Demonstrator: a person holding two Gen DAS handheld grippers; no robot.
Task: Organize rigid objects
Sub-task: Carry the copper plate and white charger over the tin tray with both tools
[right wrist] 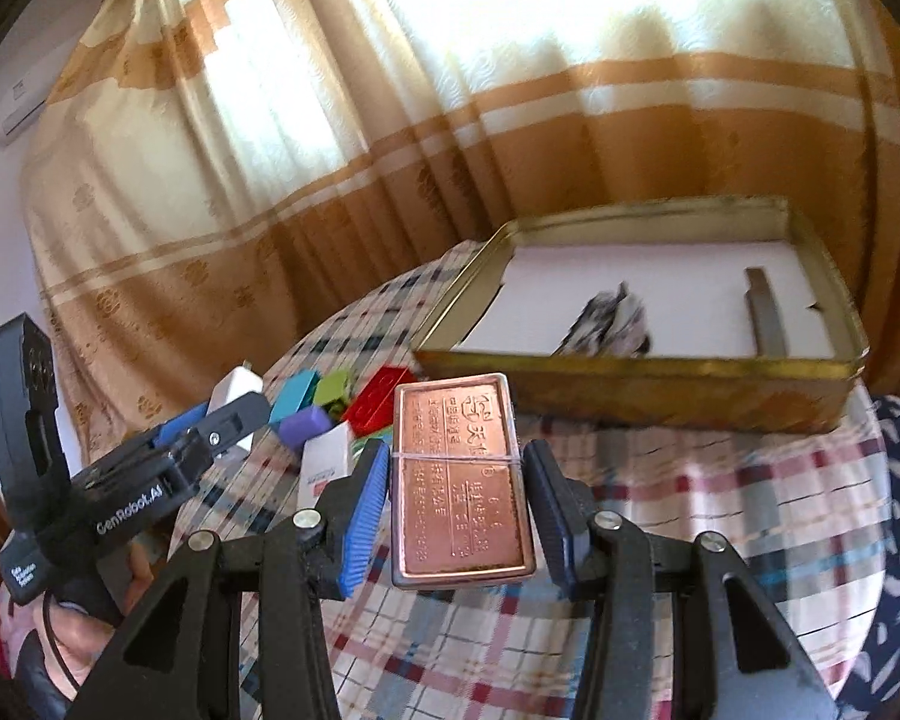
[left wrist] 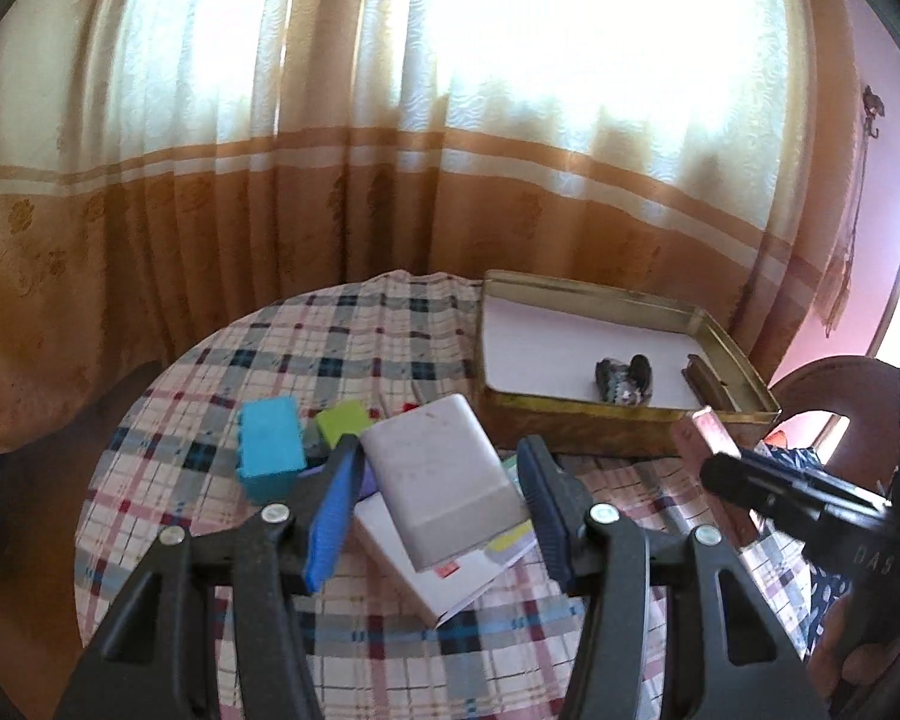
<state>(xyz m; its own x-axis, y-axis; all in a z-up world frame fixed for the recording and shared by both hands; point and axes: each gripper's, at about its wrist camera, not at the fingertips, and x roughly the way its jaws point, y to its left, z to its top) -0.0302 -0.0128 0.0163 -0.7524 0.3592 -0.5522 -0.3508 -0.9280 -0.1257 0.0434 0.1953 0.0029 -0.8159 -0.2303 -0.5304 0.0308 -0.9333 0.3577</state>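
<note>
My left gripper (left wrist: 438,468) is shut on a white and grey rectangular block (left wrist: 444,474), held above the plaid table. In the right wrist view the same left gripper (right wrist: 234,417) shows at the left with the white block (right wrist: 234,387) in its fingers. My right gripper (right wrist: 457,468) is shut on a flat copper-coloured case (right wrist: 459,480) with embossed writing, held in front of an open golden tin (right wrist: 630,381). In the left wrist view the right gripper (left wrist: 723,471) reaches in from the right with the copper case (left wrist: 705,426). The tin (left wrist: 570,423) holds a patterned small object (left wrist: 624,381) and a dark bar (left wrist: 699,378).
On the plaid cloth (left wrist: 282,336) lie a teal block (left wrist: 270,450), a green block (left wrist: 342,423), a purple block (right wrist: 303,423), a red block (right wrist: 378,399) and a white box with a red label (left wrist: 450,576). Curtains hang behind the round table. A chair back (left wrist: 834,384) stands at the right.
</note>
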